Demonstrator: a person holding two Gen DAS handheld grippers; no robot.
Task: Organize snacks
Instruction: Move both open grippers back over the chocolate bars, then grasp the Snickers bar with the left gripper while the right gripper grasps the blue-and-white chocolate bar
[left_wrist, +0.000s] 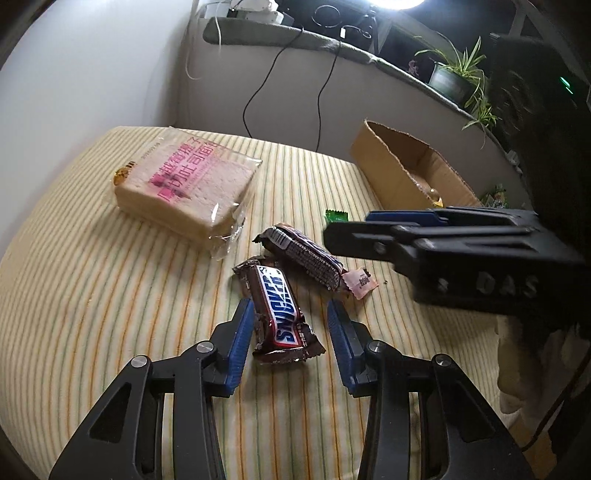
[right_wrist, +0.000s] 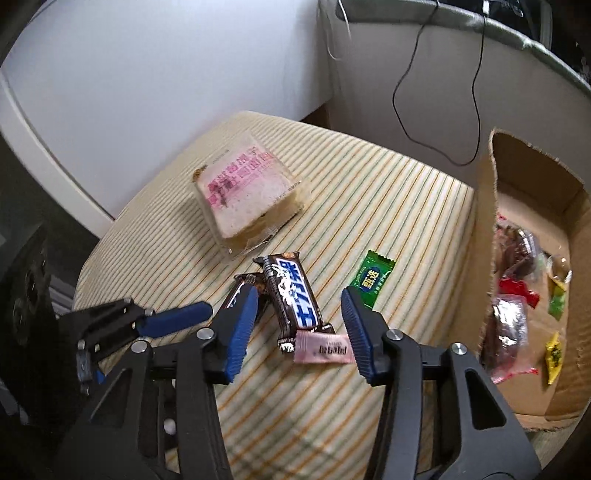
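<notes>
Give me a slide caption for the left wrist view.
Left hand-held gripper open around a Snickers bar on the striped cloth, cardboard box beyond.

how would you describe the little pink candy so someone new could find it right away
Start at the striped cushion left of the cardboard box. Two brown chocolate bars lie in the middle; the pink candy lies at the near end of the right one. It is the only small pale pink wrapper; the other loose candy is green.

two snickers bars (left_wrist: 279, 308), one bread pack (left_wrist: 188, 186)
</notes>
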